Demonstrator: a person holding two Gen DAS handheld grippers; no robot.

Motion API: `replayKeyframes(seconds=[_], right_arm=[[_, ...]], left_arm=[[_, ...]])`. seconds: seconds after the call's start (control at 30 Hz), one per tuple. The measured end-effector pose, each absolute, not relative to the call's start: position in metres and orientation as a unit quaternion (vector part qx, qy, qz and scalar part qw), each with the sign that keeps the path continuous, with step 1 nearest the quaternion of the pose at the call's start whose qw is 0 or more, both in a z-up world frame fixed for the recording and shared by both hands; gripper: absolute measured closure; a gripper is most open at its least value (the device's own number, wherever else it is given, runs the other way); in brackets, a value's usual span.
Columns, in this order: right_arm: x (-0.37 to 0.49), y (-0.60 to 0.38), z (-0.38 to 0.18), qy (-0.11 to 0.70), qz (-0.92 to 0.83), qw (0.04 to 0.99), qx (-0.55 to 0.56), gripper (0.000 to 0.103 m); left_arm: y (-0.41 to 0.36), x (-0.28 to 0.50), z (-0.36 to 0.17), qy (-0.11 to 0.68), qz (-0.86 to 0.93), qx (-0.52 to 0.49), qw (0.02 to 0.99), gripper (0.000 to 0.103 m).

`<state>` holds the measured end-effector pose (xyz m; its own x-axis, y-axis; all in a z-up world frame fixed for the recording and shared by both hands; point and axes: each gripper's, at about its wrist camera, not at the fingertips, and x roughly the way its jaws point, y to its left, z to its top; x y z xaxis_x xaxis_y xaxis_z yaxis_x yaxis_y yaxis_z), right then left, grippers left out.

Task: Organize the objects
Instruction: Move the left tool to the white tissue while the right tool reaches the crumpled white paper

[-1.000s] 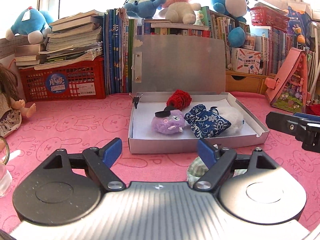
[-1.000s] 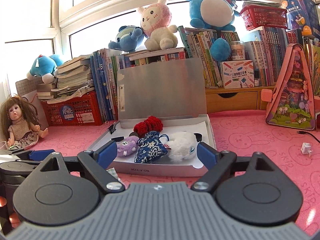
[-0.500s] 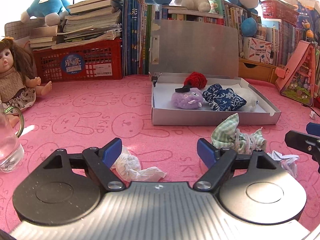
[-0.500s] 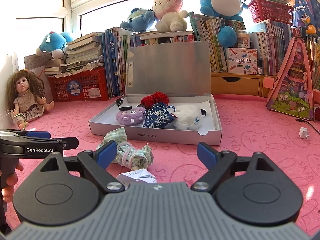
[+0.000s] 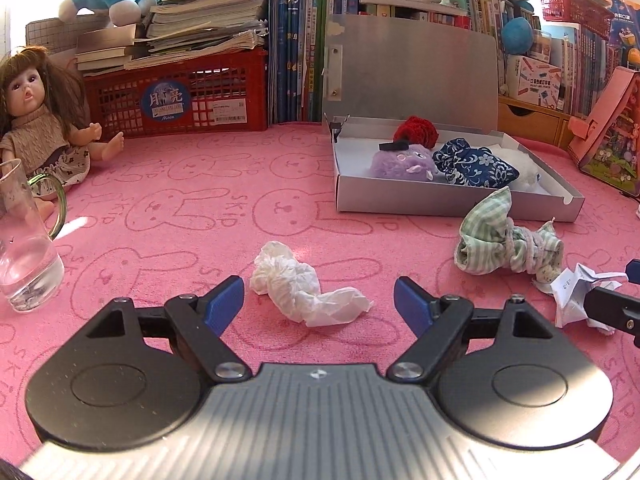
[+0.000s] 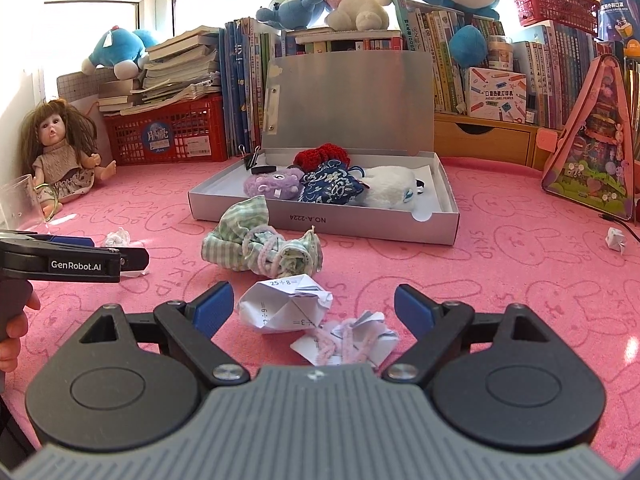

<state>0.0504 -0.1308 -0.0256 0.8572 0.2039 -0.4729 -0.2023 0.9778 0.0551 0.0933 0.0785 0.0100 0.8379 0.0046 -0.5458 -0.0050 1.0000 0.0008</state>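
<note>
My left gripper [image 5: 319, 306] gapes over crumpled tissue [image 5: 304, 286]; my right gripper [image 6: 313, 307], also spread, frames folded worksheet paper [image 6: 286, 304].

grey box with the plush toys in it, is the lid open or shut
Open. The grey box has its lid standing upright at the back against the books, and the purple plush and blue pouch lie exposed inside.

The glass [image 5: 24, 240] is cut off by the left edge.
</note>
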Motion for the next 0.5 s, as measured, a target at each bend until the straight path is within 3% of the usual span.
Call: replayKeyframes(seconds=[0.3, 0.5], right_arm=[[0.046, -0.123, -0.031, 0.243, 0.095, 0.965, -0.019, 0.009], [0.048, -0.126, -0.032, 0.248, 0.087, 0.965, -0.017, 0.008]], left_arm=[[0.080, 0.103, 0.008, 0.285, 0.009, 0.004, 0.958, 0.017], [0.083, 0.111, 0.008, 0.288, 0.014, 0.004, 0.958, 0.012]])
